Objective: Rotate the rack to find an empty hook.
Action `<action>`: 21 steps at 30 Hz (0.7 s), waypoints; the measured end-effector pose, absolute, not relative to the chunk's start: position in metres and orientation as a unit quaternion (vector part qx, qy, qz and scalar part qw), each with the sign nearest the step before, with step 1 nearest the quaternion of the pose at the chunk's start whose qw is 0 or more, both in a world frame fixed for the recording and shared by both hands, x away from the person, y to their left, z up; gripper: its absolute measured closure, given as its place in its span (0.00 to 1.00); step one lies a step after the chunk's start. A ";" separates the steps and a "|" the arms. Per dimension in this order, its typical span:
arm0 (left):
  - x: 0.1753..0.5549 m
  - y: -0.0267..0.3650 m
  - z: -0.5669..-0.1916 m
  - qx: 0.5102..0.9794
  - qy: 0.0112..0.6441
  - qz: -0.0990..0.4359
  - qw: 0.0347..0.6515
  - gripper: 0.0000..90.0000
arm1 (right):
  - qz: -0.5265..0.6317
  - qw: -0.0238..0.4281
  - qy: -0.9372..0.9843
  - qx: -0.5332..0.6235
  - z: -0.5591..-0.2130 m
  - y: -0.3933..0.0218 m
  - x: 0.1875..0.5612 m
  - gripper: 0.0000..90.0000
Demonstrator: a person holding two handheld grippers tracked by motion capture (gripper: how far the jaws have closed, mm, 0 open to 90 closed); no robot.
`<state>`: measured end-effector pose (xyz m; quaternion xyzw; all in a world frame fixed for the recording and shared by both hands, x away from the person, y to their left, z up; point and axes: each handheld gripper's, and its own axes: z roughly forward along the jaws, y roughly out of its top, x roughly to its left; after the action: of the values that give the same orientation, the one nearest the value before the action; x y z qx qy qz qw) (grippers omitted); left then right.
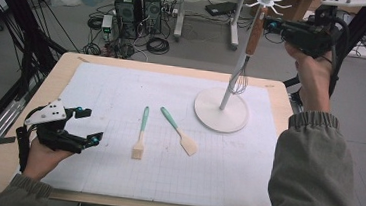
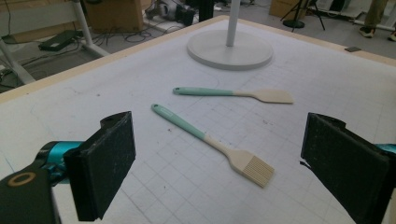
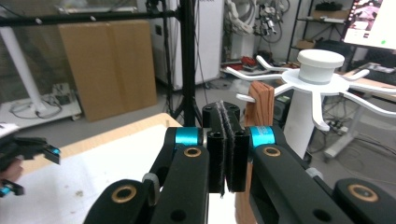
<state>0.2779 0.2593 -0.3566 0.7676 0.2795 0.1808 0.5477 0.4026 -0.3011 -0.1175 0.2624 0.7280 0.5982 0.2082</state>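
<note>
Hangs upright: whisk (image 1: 248,53) on the rack (image 1: 221,117), wooden handle up under the hooks, wire end down, beside the pole. Wires hard to make out. Right gripper (image 1: 274,24) beside the handle, jaws pressed together on nothing. Left gripper (image 1: 92,125) low over the mat, jaws wide, empty.

Even, soft overhead light washes the white mat (image 1: 121,102); we see only faint shadows beside the rack base (image 1: 220,111). Our right gripper view blurs behind the hooked rack top (image 3: 322,70).
</note>
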 end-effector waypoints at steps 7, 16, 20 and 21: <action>0.278 0.262 -0.357 0.765 0.284 0.182 0.548 0.12 | 0.592 0.224 0.723 0.278 -0.115 -0.300 0.407 0.99; 0.277 0.264 -0.356 0.764 0.283 0.183 0.550 0.12 | 0.582 0.234 0.727 0.280 -0.115 -0.289 0.411 0.99; 0.278 0.265 -0.356 0.765 0.283 0.184 0.548 0.12 | 0.580 0.238 0.726 0.283 -0.114 -0.287 0.411 0.99; 0.278 0.265 -0.356 0.765 0.284 0.184 0.548 0.12 | 0.581 0.237 0.727 0.280 -0.114 -0.287 0.411 0.99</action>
<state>0.2776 0.2647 -0.3560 0.7649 0.2836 0.1840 0.5483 0.4107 -0.2869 -0.1138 0.2799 0.7269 0.5806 0.2371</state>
